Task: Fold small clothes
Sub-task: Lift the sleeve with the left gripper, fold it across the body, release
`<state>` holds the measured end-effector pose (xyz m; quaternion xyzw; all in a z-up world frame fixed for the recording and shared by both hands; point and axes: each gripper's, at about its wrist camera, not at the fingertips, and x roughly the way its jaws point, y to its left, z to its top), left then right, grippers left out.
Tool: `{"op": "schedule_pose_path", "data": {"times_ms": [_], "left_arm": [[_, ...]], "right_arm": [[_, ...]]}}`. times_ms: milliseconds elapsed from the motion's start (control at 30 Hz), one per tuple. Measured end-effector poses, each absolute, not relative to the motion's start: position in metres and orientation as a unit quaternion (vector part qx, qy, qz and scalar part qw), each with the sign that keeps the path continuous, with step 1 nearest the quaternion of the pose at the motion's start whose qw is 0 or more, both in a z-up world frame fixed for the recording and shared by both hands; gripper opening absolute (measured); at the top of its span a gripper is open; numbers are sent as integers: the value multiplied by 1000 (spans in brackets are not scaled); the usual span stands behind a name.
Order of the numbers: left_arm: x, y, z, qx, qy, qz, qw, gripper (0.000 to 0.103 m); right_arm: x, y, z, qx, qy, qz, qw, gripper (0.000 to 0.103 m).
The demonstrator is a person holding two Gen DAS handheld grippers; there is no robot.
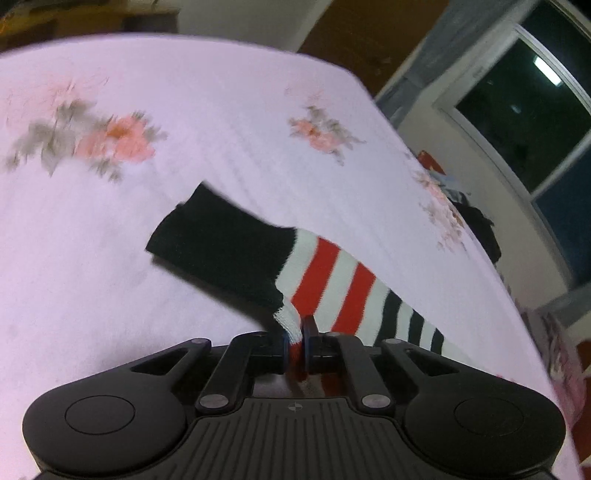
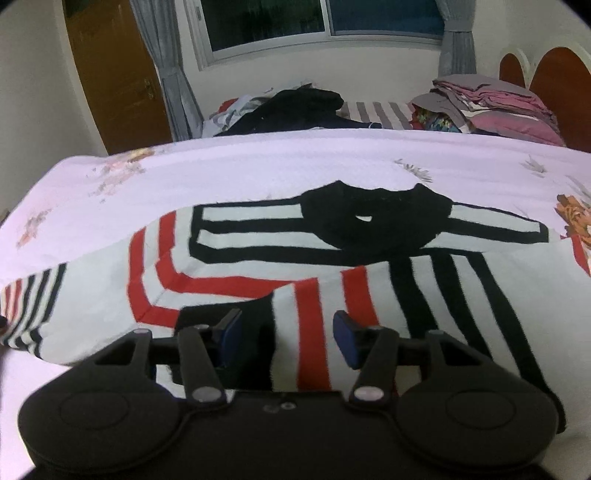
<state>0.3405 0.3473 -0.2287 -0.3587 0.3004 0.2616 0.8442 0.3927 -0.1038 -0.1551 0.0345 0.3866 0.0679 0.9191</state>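
A small knitted sweater (image 2: 332, 258), white with red and black stripes and a black collar, lies flat on the pink flowered bedsheet (image 2: 258, 166). My right gripper (image 2: 288, 336) hovers open over its lower part, blue pads apart and pinching no fabric. In the left wrist view the sweater's sleeve (image 1: 325, 280) stretches out with its black cuff (image 1: 214, 236) farthest from me. My left gripper (image 1: 295, 343) is shut on the sleeve's edge, and a fold of white and red knit bunches between the pads.
Beyond the bed's far edge lie a heap of dark clothes (image 2: 295, 107) and a stack of folded pink and grey linen (image 2: 491, 103). A wooden door (image 2: 118, 74) and a window (image 2: 321, 22) stand behind. The sheet (image 1: 221, 110) drops off at the right edge.
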Motion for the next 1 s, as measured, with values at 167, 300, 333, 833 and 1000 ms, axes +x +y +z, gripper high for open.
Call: {"op": "schedule_pose_path", "data": {"times_ms": [167, 300, 333, 833, 1000], "left_arm": [[348, 331, -206, -322, 283, 231, 873, 5], [353, 314, -181, -290, 267, 198, 897, 5], [355, 310, -177, -286, 266, 190, 901, 5], [382, 195, -129, -225, 265, 21, 937, 5], [400, 123, -129, -200, 281, -61, 937, 5]], "right_arm": [[401, -103, -174, 7, 413, 66, 908, 51], [399, -113, -164, 42, 404, 71, 911, 51], [398, -115, -162, 44, 401, 68, 913, 51], [390, -136, -141, 51, 389, 64, 918, 52], [376, -166, -132, 59, 381, 43, 922, 52]]}}
